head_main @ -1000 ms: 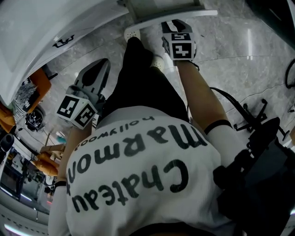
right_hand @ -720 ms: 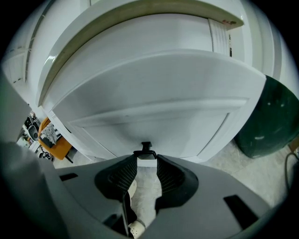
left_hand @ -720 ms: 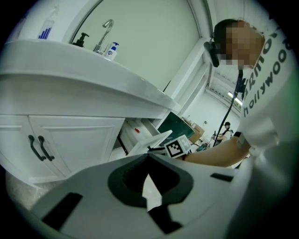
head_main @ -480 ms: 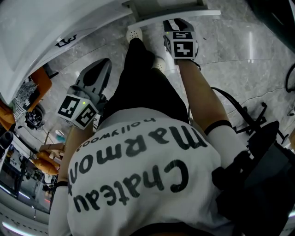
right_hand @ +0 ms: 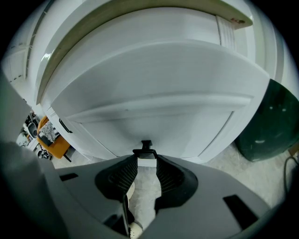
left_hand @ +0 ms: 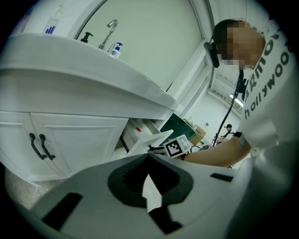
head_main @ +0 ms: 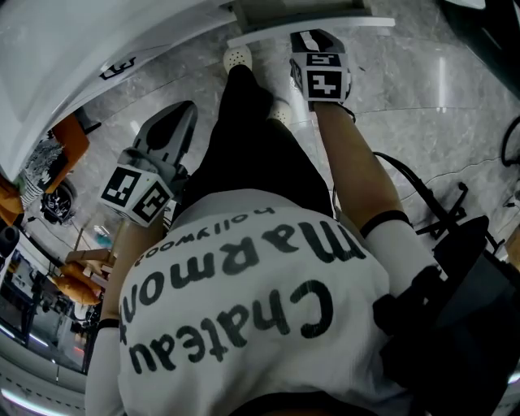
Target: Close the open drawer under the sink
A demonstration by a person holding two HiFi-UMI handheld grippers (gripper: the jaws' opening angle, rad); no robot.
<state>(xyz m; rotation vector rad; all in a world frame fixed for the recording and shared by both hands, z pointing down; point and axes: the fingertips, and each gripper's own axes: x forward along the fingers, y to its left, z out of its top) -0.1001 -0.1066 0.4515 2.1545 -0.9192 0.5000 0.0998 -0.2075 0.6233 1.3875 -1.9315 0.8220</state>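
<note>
The open white drawer (right_hand: 154,84) juts from the cabinet under the sink, and it also shows in the left gripper view (left_hand: 150,139) and at the top of the head view (head_main: 325,23). My right gripper (right_hand: 146,158) points down at the drawer front. Its jaws have just been closing a little and stand apart, with the drawer's black handle (right_hand: 145,149) at their tips. In the head view the right gripper (head_main: 305,36) is against the drawer's edge. My left gripper (left_hand: 148,156) hangs back to the left (head_main: 184,110), shut with nothing in it.
The sink counter (left_hand: 93,70) carries a tap (left_hand: 110,32) and soap bottles. Closed cabinet doors with black handles (left_hand: 39,145) stand left of the drawer. A dark green bin (right_hand: 271,121) sits to its right. An orange stool (head_main: 69,142) and black stands (head_main: 443,203) are on the marble floor.
The right gripper has edged slightly toward the drawer front. The left gripper has stayed where it was.
</note>
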